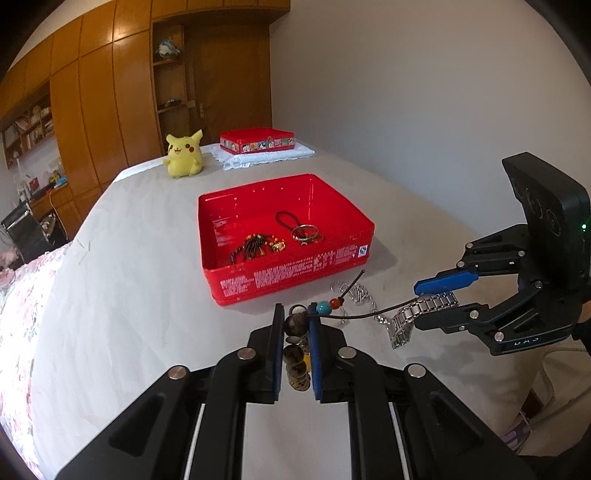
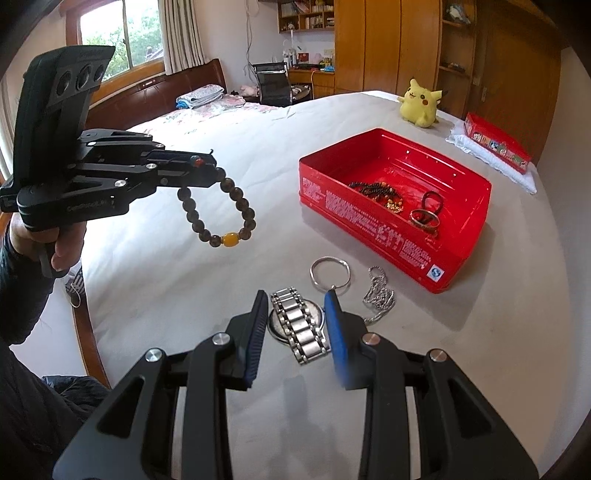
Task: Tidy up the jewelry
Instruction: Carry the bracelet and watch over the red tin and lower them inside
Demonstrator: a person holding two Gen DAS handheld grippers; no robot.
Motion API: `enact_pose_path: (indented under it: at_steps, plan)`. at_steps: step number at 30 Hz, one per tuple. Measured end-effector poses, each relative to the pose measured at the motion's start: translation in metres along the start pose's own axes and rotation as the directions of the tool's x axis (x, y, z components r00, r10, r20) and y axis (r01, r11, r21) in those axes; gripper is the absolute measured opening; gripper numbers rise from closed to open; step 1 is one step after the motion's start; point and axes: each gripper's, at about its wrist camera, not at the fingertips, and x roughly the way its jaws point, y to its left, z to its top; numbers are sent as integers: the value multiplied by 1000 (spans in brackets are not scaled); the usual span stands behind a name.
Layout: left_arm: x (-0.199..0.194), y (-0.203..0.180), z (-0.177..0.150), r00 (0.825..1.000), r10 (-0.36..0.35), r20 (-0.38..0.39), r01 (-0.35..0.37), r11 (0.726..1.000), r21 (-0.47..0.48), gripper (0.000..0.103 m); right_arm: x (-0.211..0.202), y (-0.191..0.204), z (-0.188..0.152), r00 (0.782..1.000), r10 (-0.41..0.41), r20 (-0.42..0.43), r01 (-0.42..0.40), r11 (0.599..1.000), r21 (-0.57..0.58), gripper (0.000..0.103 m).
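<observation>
Bedding of pale grey [image 2: 207,280] carries your open red metal tin [image 2: 461,236]. Your right gripper [image 2: 295,325] clamps the steel-link wristwatch [image 2: 301,328] by its stiff, slippery band; grip across the links. Your left gripper [image 1: 296,332] pinches the light, dangling dark wooden bead bracelet [image 2: 221,206], clear of the bedding.

wrist views: forward-down along tongs | close | share red tin [image 1: 291,277]

It is a bedroom in a home: a wide bed [image 2: 221,147] with a wooden headboard [image 2: 155,92], wooden wardrobes [image 1: 103,110], a bookshelf [image 2: 306,14] and a curtained window [image 2: 122,33].
</observation>
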Motion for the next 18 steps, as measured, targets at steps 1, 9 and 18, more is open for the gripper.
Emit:
enact_pose_path:
  at_steps: [1, 9, 18]
  plan:
    - [0, -1, 2, 1000, 1, 3, -1, 1000, 5, 12, 0, -1, 1, 1000, 0, 1, 0, 1000, -1, 30]
    - [5, 1, 23, 1000, -10, 17, 10, 1000, 24, 12, -8, -7, 14, 1000, -20, 18, 21, 1000, -14, 30]
    - [14, 9, 51, 999, -39, 29, 38, 999, 32, 12, -16, -17, 39, 998, -46, 46, 48, 998, -44, 30]
